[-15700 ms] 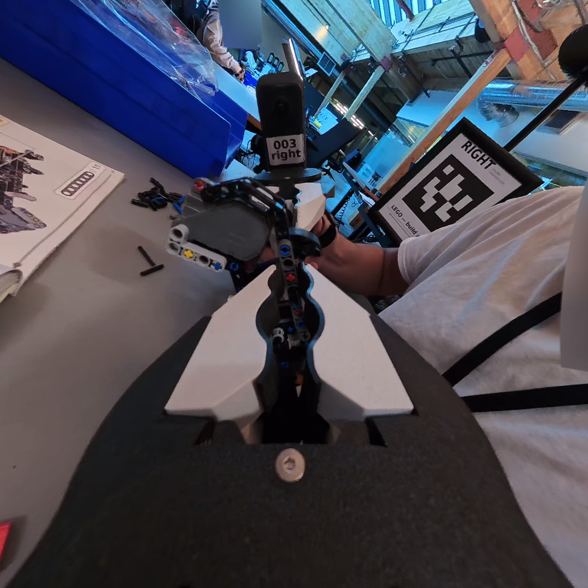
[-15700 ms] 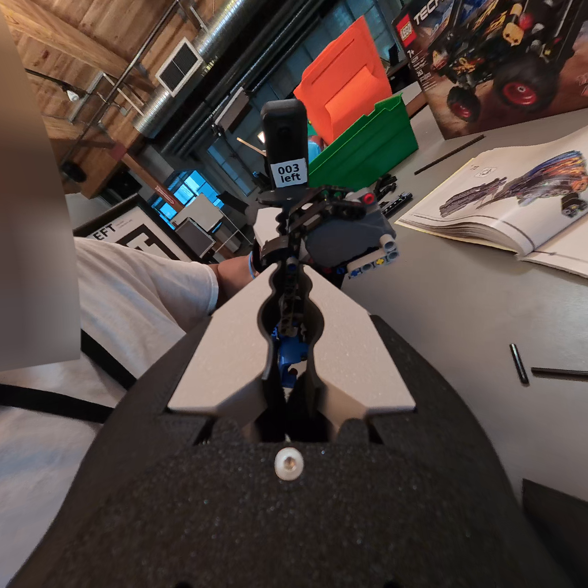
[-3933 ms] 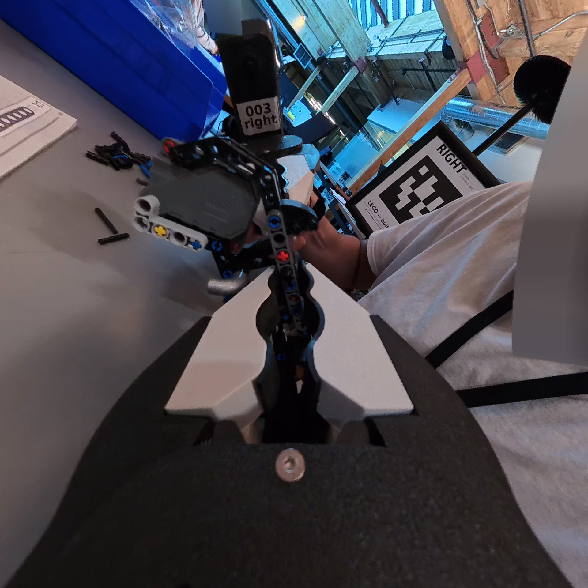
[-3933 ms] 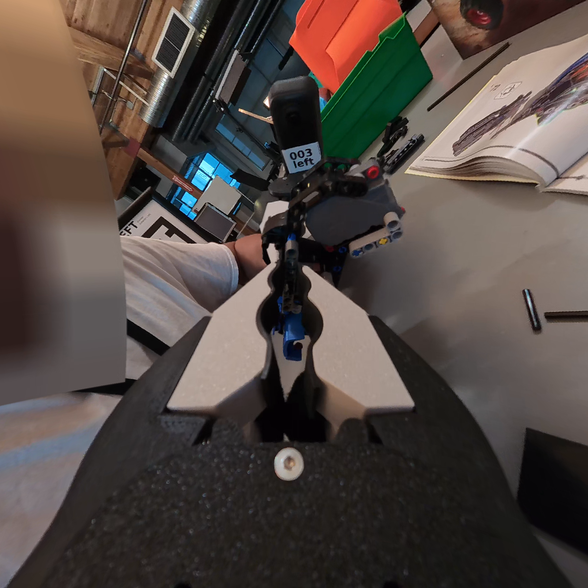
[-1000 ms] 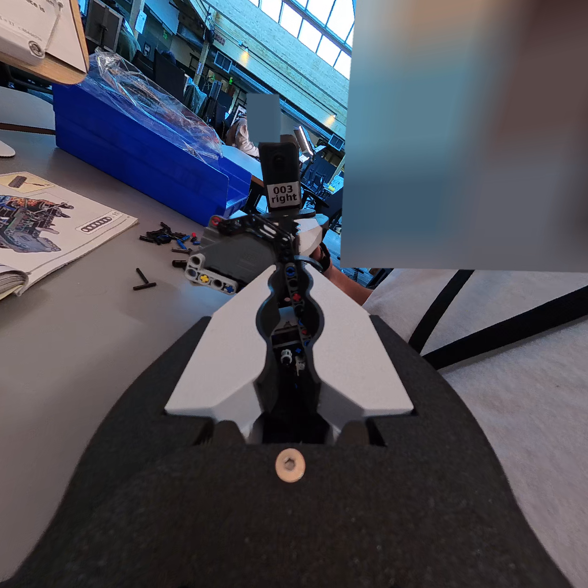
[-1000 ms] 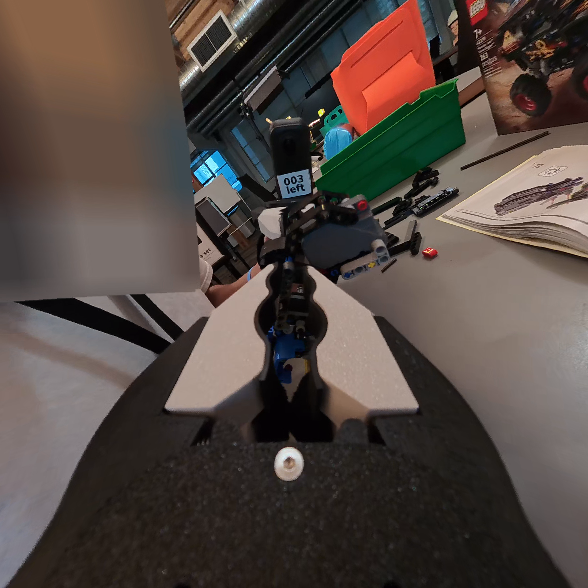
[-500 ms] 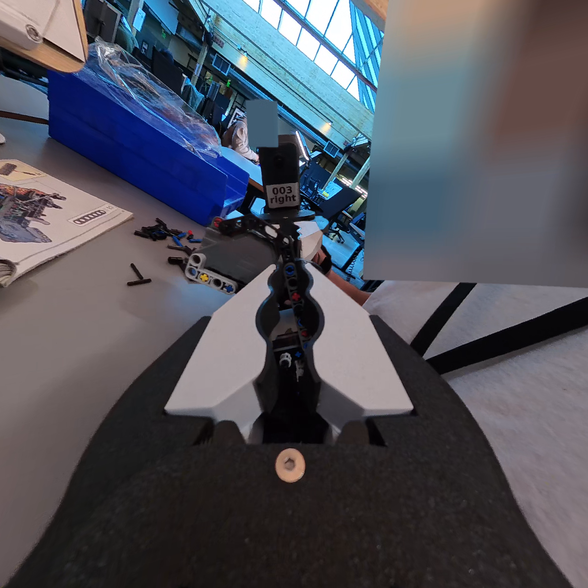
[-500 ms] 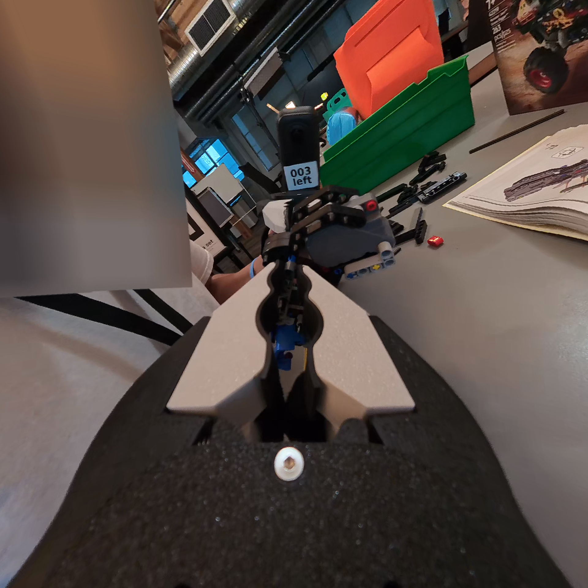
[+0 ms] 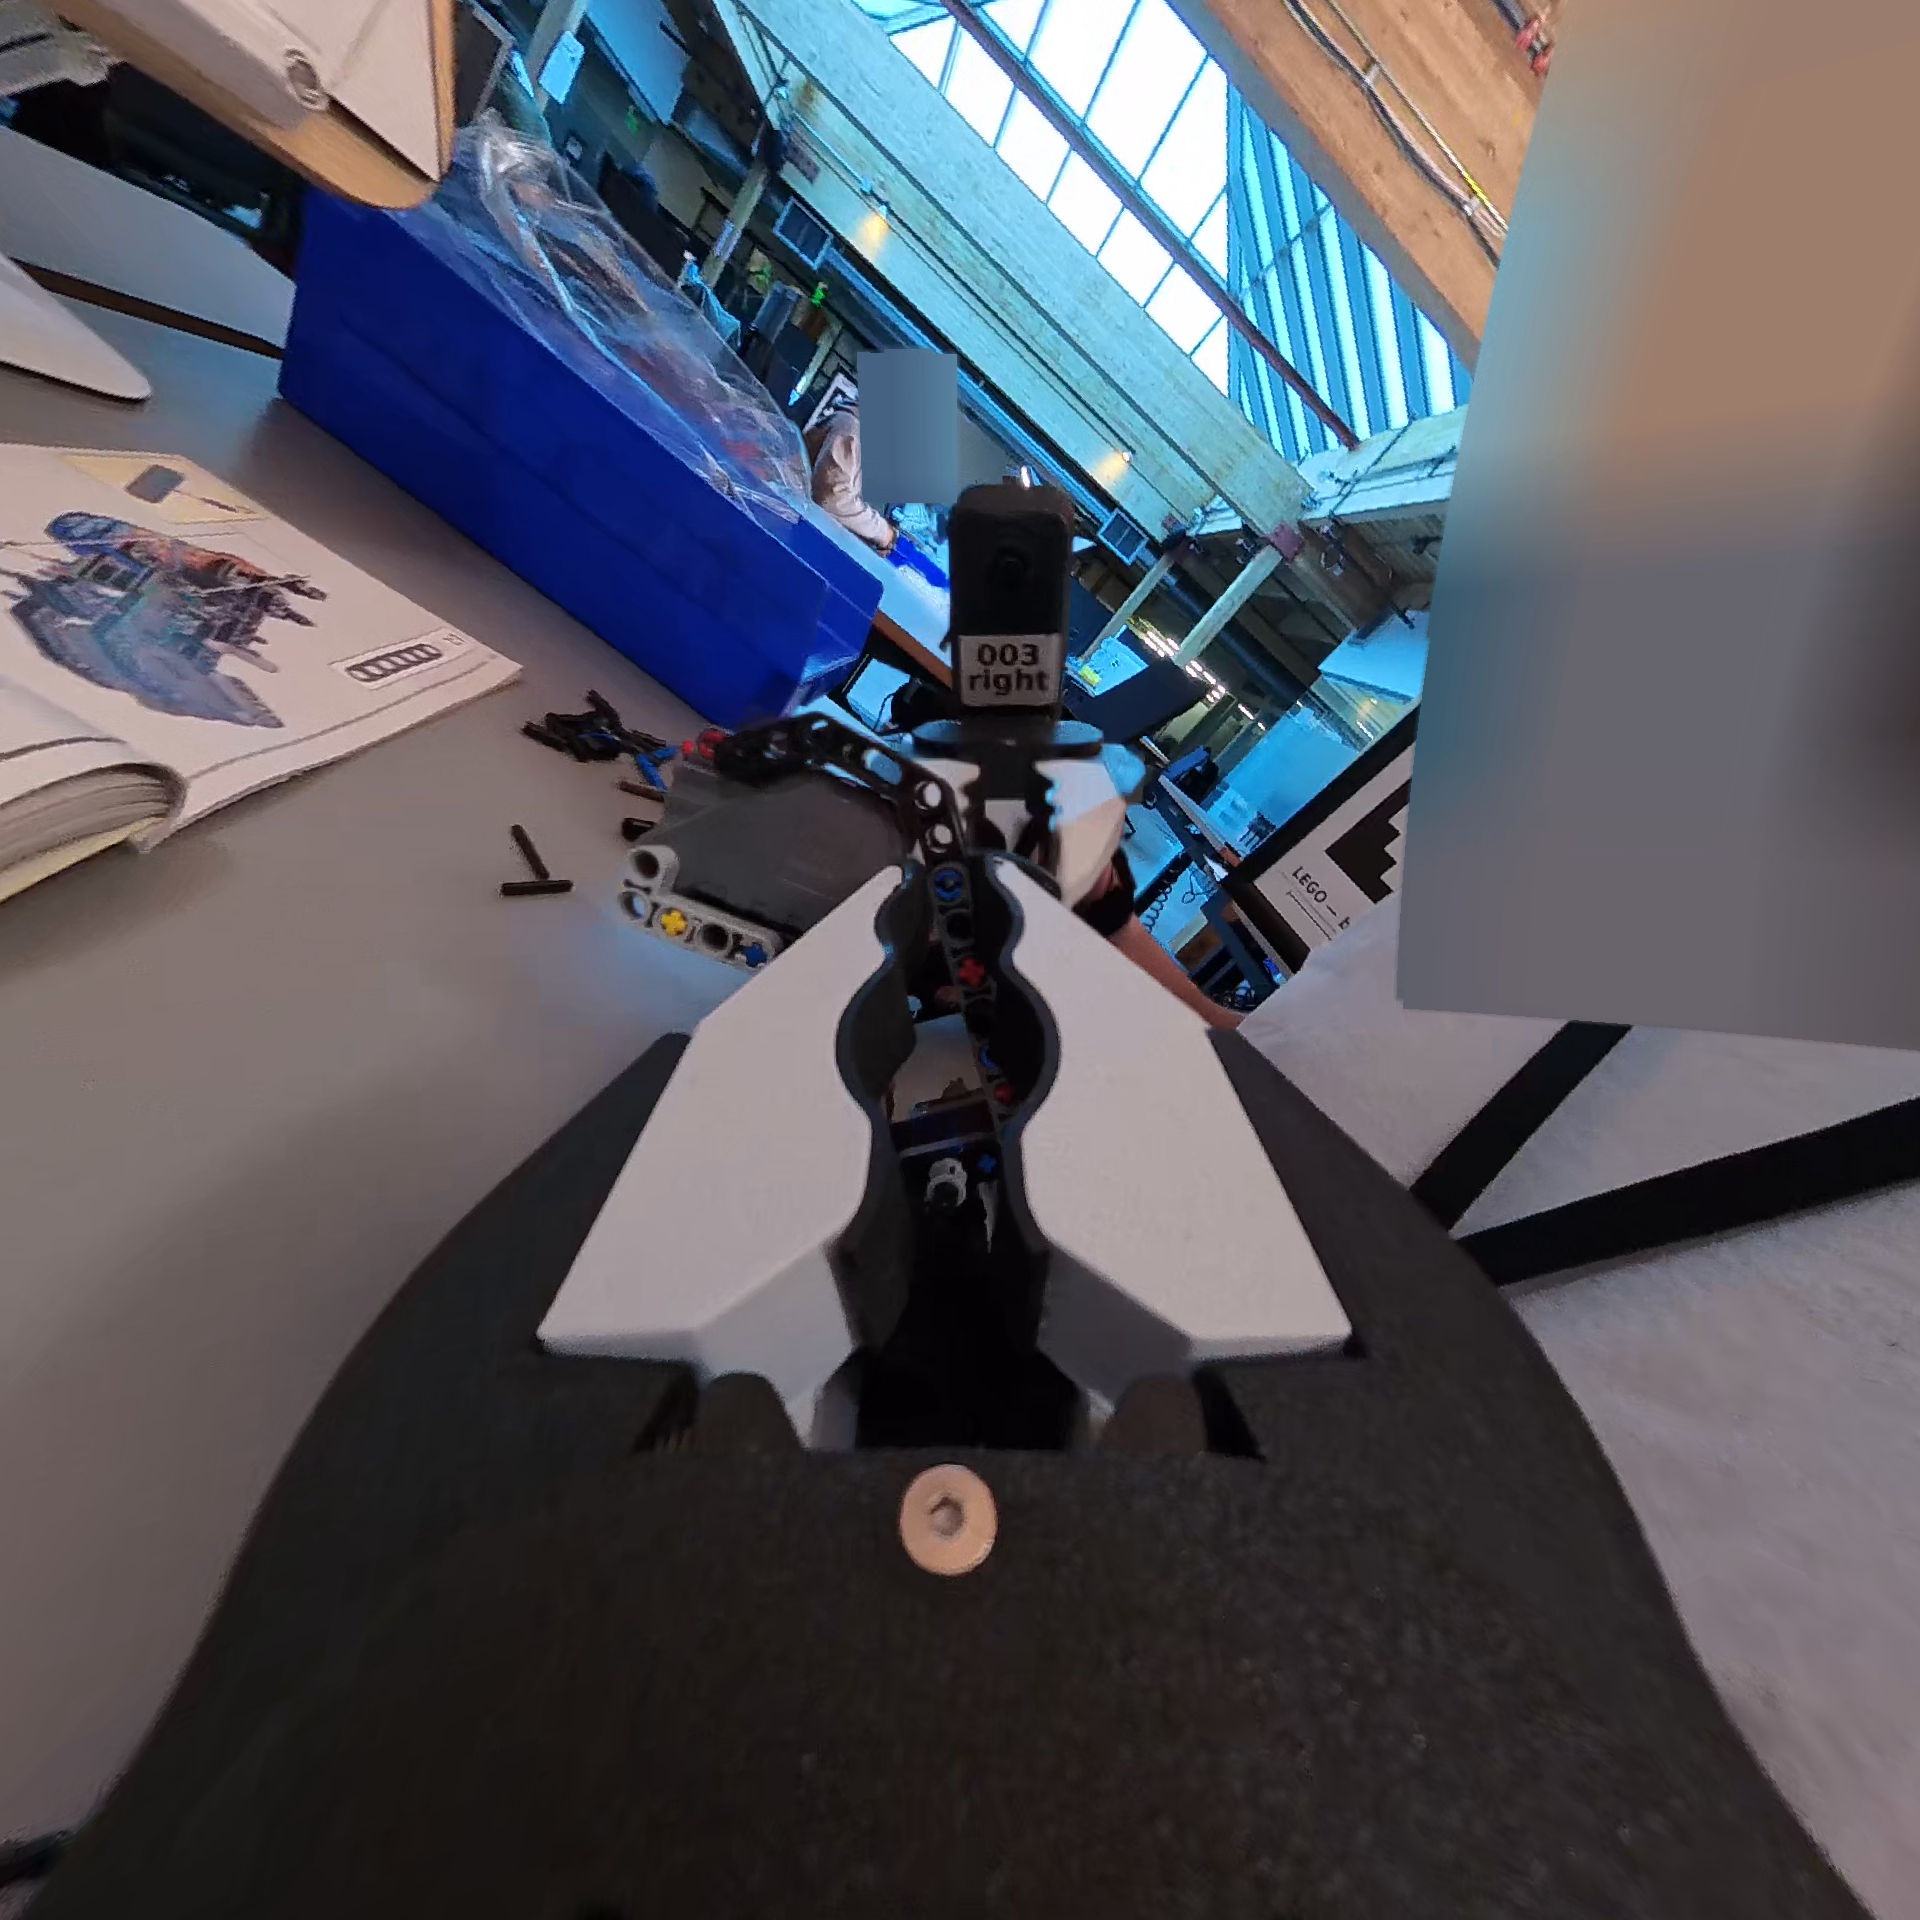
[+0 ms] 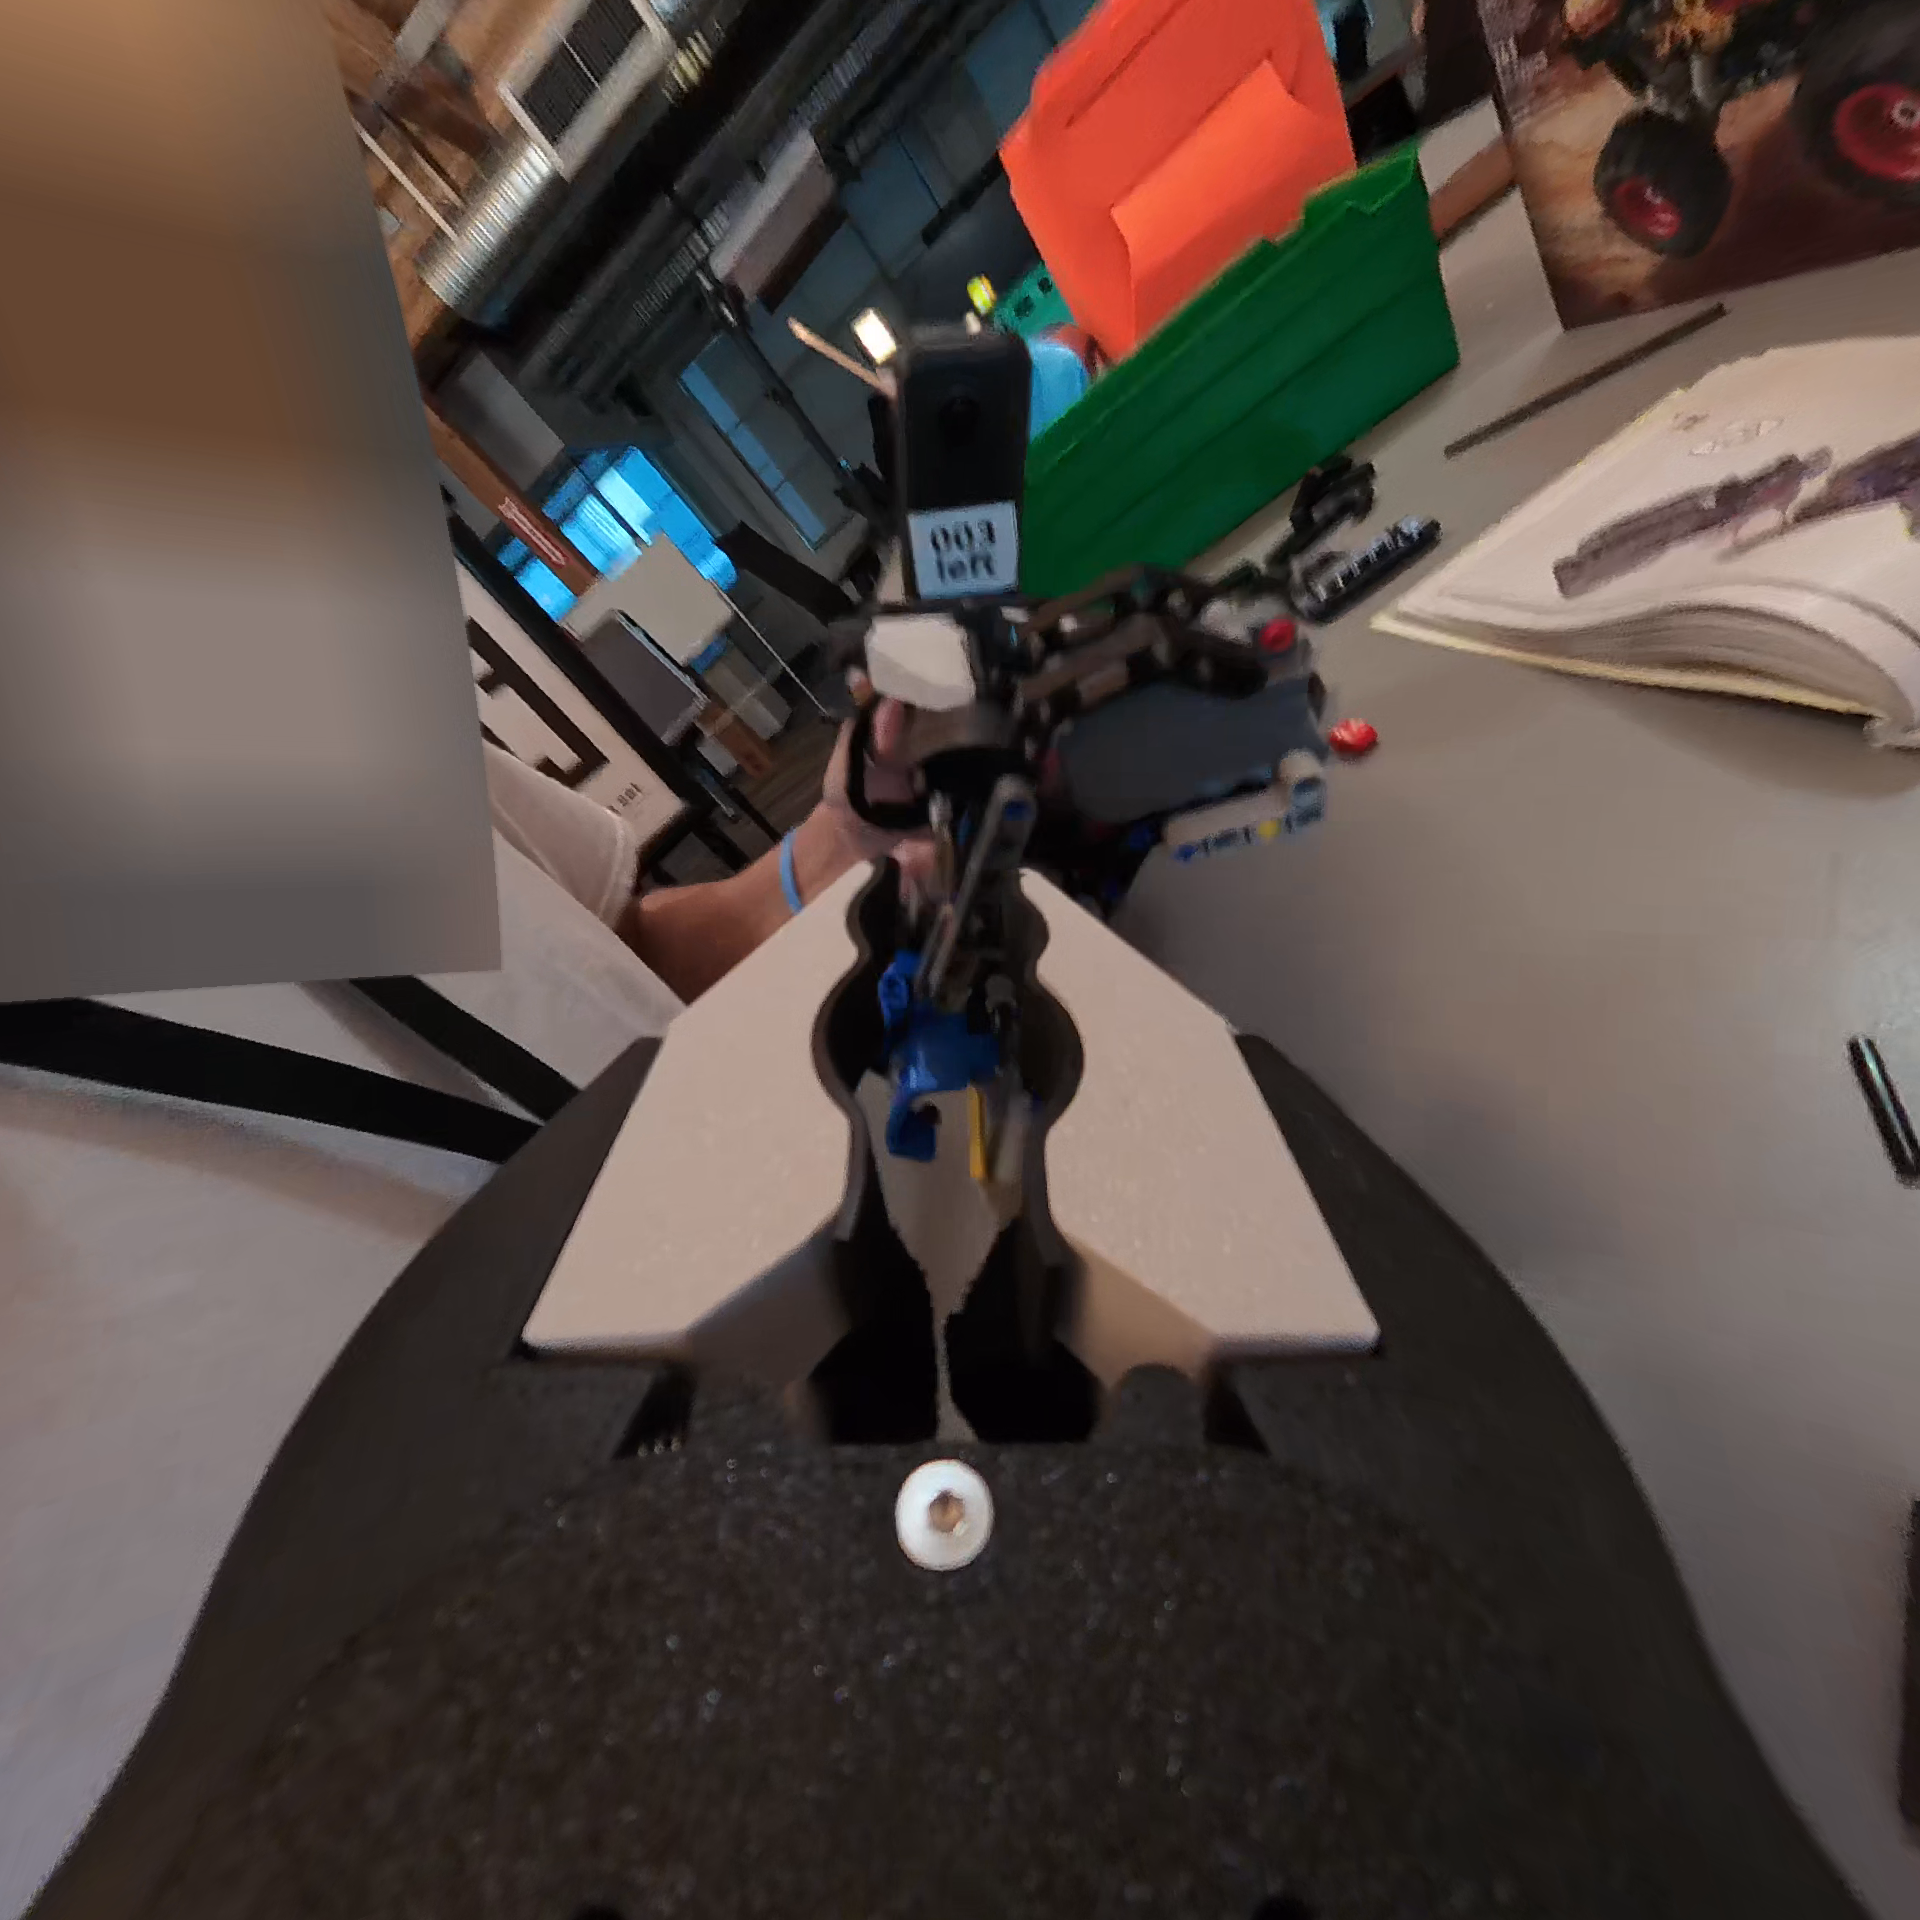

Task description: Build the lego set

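Note:
The partly built lego assembly (image 9: 790,847) has a dark grey block, a light grey beam with yellow and blue pins, and black beams on top. It hangs just above the grey table between both grippers. My left gripper (image 9: 951,894) is shut on one of its black studded beams. My right gripper (image 10: 951,894) is closed around the other end, where a blue part (image 10: 930,1055) sits between the fingers; the beam there is tilted. The grey block also shows in the right wrist view (image 10: 1174,753). Each gripper faces the other, the right one (image 9: 1029,800) and the left one (image 10: 925,665).
An open instruction booklet (image 9: 208,644) lies on the table, also in the right wrist view (image 10: 1662,582). Behind are a blue bin (image 9: 540,488), a green bin (image 10: 1247,416), an orange box (image 10: 1174,177) and the set's box (image 10: 1714,135). Loose black pins (image 9: 592,727) and a red piece (image 10: 1351,736) lie nearby. The left gripper's tips are roughly 4 cm from the right gripper's.
Both grippers have swung with the assembly, bringing the booklet nearer in the left wrist view. The right gripper's jaws stand slightly wider than before and the beam in them has tilted.

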A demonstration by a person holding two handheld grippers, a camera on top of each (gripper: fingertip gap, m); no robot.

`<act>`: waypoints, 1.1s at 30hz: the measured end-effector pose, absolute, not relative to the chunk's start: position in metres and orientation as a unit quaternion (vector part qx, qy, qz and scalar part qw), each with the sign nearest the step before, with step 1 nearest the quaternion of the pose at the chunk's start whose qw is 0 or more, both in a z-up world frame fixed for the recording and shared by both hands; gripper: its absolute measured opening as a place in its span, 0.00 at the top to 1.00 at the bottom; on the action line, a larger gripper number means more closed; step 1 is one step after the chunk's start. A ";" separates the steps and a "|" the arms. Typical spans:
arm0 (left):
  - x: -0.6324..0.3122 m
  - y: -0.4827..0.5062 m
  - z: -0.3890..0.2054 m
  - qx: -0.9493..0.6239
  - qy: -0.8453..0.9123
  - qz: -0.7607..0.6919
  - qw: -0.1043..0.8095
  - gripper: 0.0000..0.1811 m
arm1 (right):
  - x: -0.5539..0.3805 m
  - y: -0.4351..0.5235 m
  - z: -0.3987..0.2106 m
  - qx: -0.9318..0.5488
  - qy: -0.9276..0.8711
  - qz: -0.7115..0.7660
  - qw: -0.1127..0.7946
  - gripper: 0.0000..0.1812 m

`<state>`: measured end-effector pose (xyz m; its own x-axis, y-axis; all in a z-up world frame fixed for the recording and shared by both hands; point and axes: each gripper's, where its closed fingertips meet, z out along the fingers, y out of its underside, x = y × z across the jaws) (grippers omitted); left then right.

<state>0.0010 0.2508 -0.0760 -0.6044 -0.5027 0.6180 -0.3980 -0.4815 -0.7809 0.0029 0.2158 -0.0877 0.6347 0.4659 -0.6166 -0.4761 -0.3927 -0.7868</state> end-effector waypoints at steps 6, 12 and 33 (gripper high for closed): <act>0.005 0.252 -0.083 -0.461 0.495 -0.736 0.020 0.97 | -0.017 0.225 -0.113 -0.761 0.001 0.428 0.488 0.95; 0.004 0.273 -0.097 -0.522 0.500 -0.685 0.087 0.79 | -0.009 0.234 -0.122 -0.742 0.091 0.486 0.452 0.96; -0.006 0.260 -0.144 -0.637 0.665 -0.303 0.245 0.55 | -0.009 0.229 -0.136 -0.741 0.207 0.473 0.430 0.90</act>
<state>-0.0056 0.2598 -0.1438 -0.0677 -0.9958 0.0610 -0.6993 0.0037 -0.7148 -0.0093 0.2295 -0.1356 0.4672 0.1000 -0.8785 -0.7134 -0.5442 -0.4414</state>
